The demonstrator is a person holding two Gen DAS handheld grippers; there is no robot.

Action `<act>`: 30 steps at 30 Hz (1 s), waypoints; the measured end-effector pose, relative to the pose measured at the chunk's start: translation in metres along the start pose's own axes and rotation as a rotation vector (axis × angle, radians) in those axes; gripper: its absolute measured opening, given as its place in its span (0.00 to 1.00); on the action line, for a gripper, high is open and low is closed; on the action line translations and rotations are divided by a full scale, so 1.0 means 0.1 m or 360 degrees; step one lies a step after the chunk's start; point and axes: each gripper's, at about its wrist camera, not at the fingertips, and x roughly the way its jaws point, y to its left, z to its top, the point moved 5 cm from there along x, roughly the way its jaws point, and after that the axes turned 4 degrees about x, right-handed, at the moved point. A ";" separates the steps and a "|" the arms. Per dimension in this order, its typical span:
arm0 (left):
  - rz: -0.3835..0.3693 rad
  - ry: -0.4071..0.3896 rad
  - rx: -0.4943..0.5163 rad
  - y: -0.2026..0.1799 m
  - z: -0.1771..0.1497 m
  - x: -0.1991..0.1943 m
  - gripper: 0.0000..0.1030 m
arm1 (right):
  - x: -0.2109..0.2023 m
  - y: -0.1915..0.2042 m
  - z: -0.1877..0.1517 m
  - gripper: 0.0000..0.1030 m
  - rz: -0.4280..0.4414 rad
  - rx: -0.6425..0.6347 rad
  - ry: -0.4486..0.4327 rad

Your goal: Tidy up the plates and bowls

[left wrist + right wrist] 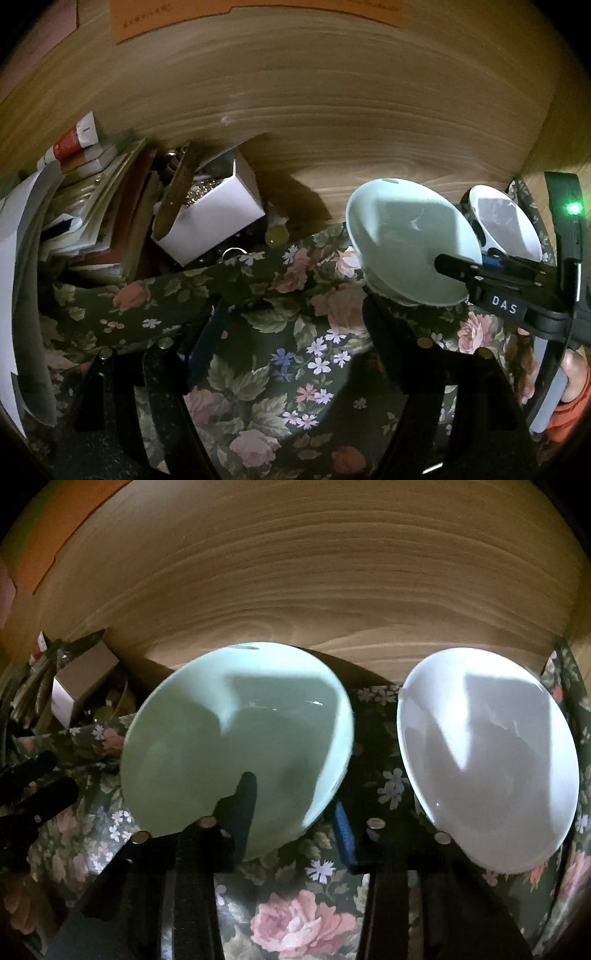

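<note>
A pale green bowl [236,746] and a white bowl [487,760] stand on the floral tablecloth [303,926] in front of a wooden wall. In the right wrist view my right gripper [295,801] is open; its left finger reaches over the rim into the green bowl, the right finger lies between the bowls. In the left wrist view the green bowl [410,240] is tilted, the right gripper's finger [461,267] on its rim, with the white bowl [506,221] behind. My left gripper [291,317] is open and empty, left of the green bowl.
A white box [218,218] of small items, stacked books and papers [92,206] and a red-white tube [75,136] crowd the left against the wooden wall [332,110]. A small yellow object [276,233] lies beside the box.
</note>
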 end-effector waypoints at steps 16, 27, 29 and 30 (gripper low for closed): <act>-0.0051 0.0059 -0.0046 0.02 -0.19 0.05 0.73 | -0.31 0.39 -0.50 0.20 0.0173 -0.0254 0.0106; -0.0050 0.0237 0.0064 -0.15 -0.39 0.19 0.59 | -0.58 0.34 -0.62 0.38 0.0243 -0.0147 0.0117; -0.0044 0.0270 0.0075 -0.19 -0.40 0.25 0.53 | -0.60 0.37 -0.55 0.44 0.0213 -0.0140 0.0071; -0.0042 0.0282 0.0078 -0.20 -0.41 0.24 0.47 | -0.61 0.33 -0.54 0.44 0.0207 -0.0132 0.0062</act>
